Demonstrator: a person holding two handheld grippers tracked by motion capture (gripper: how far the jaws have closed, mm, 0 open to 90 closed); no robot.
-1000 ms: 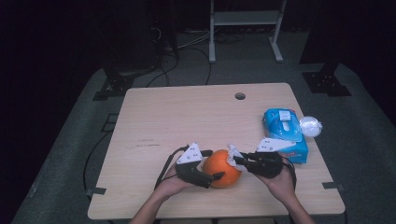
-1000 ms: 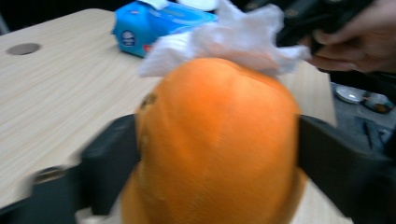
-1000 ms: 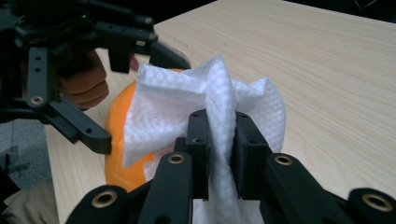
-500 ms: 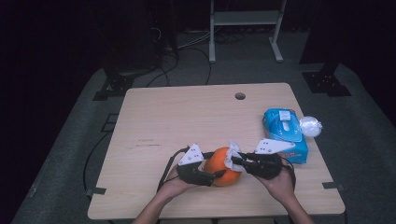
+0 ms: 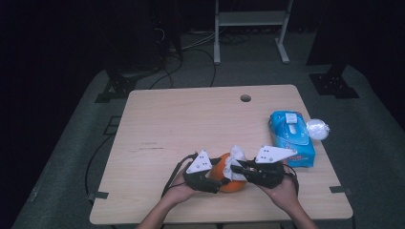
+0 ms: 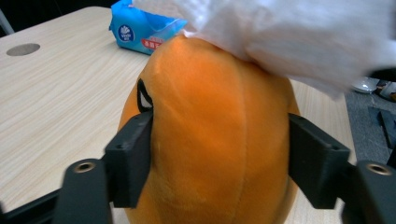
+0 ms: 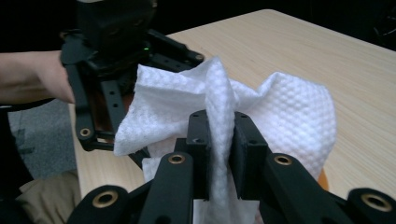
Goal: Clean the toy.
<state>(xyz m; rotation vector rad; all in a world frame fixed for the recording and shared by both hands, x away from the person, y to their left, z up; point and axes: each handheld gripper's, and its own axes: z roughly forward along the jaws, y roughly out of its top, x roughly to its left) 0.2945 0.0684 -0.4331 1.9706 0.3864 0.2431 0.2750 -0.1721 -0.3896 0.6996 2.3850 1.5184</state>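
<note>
Wiping under way: left gripper (image 6: pixel 219 154) just closed onto orange plush toy (image 6: pixel 210 140) at table's (image 5: pixel 181 119) near edge; right gripper (image 7: pixel 219 140) pinching white wet wipe (image 7: pixel 280 112) on top. Next: rub across plush, steady grip.

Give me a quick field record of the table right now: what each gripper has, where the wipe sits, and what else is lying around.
left gripper: jaws just closing, pads against both sides of the orange plush toy
right gripper: shut on the white wipe
wipe position: draped over the top of the toy
toy: resting on the table, near the front edge
wipes pack: blue, lying at the right edge
white ball: beside the pack
</note>
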